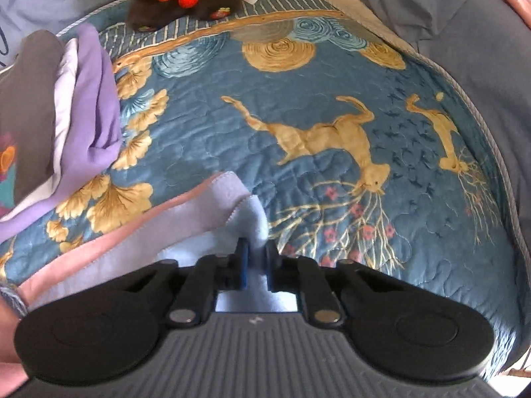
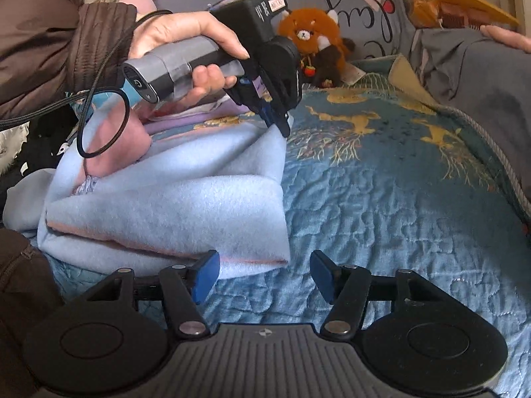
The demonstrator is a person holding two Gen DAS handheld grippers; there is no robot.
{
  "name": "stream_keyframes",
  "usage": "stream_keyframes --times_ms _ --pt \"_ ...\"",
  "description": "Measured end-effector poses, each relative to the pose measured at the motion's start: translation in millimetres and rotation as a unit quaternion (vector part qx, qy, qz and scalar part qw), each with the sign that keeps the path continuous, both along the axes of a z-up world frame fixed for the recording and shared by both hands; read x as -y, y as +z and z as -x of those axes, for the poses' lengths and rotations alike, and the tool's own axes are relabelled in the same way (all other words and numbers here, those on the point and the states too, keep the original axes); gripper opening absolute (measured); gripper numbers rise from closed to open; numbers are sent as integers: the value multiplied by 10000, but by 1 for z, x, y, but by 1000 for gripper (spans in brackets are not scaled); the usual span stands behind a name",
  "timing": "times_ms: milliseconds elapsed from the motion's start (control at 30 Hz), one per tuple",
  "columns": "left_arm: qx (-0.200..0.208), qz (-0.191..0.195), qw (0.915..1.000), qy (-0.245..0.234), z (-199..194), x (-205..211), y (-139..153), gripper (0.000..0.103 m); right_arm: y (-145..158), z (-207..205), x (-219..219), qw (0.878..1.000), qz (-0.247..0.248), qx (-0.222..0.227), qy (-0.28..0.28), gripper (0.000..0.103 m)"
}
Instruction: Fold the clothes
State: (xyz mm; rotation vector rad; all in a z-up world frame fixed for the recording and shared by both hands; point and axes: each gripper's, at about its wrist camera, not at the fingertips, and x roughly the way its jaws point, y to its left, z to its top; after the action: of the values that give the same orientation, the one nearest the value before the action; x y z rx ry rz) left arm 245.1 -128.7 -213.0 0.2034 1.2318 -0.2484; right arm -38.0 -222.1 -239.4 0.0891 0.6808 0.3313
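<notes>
A light blue fleece garment with pink trim [image 2: 186, 195] lies partly folded on the blue patterned quilt [image 2: 381, 199]. My left gripper [image 1: 255, 258] is shut on a corner of the fleece [image 1: 255, 222] and holds it just above the quilt; it also shows in the right wrist view [image 2: 278, 119], pinching the garment's far corner. My right gripper [image 2: 264, 277] is open and empty, its left pad [image 2: 207, 273] touching the near folded edge of the fleece.
A stack of folded clothes, purple, white and brown [image 1: 66, 116], sits at the left on the quilt. A plush toy [image 2: 315, 43] stands at the back by a grey pillow. Grey bedding [image 1: 464, 49] is bunched at the right.
</notes>
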Motion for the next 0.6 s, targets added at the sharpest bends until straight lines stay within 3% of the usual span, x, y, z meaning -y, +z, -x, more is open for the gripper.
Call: stream_keyframes --times_ms 67,167,200,300,600 --pt "39 -33 10000 66 1 1 0 9 0 -1 -1 10000 3 42 24 43" --pt "78 -45 9999 97 2 2 2 9 -1 -6 -8 9995 290 6 87 14" --pt "94 -50 9999 89 3 2 3 9 2 -4 -9 9993 343 101 111 10" --pt "162 -7 9998 116 4 0 12 9 10 3 -10 9984 436 299 216 7" --pt "341 133 9987 359 6 -2 18 8 25 32 9 9984 365 -33 423 0"
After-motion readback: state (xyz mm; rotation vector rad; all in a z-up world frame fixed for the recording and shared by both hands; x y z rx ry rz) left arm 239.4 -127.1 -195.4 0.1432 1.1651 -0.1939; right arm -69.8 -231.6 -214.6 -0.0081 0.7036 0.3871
